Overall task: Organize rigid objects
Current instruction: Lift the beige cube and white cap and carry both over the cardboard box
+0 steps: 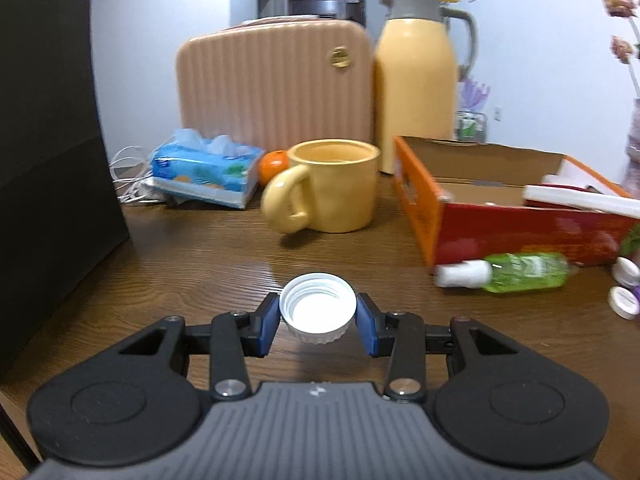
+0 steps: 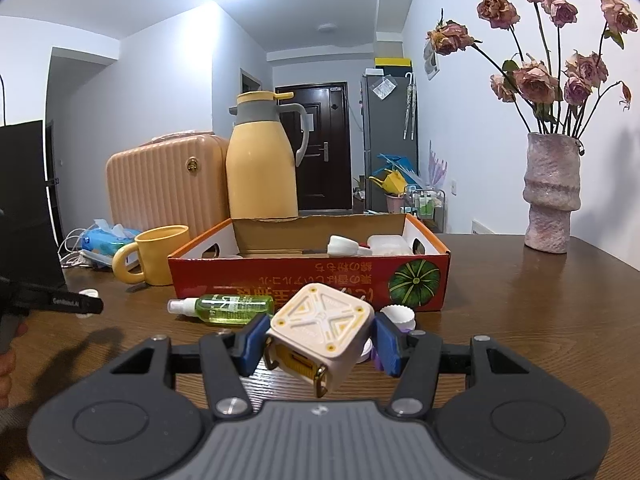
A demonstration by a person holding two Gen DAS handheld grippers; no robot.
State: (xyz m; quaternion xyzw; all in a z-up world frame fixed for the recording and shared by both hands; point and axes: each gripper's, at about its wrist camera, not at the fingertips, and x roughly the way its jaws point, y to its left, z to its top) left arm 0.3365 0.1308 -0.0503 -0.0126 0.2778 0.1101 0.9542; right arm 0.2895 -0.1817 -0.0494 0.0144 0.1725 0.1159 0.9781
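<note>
My left gripper (image 1: 317,314) is shut on a white screw cap (image 1: 317,307), open side up, held just above the wooden table (image 1: 200,256). My right gripper (image 2: 320,340) is shut on a cream cube-shaped gadget (image 2: 320,332) with yellow trim, held tilted above the table. An open red-orange cardboard box (image 2: 308,276) stands ahead of the right gripper and to the right in the left wrist view (image 1: 520,228); it holds white lids and a white container. A green spray bottle (image 2: 224,308) lies in front of the box and also shows in the left wrist view (image 1: 516,272).
A yellow mug (image 1: 328,188), an orange (image 1: 272,164), a tissue pack (image 1: 204,168), a ribbed peach case (image 1: 276,84) and a yellow thermos (image 1: 416,80) stand behind. A black panel (image 1: 48,160) is at left. A vase of dried roses (image 2: 552,196) is at right. White jar lids (image 1: 624,288) lie near the box.
</note>
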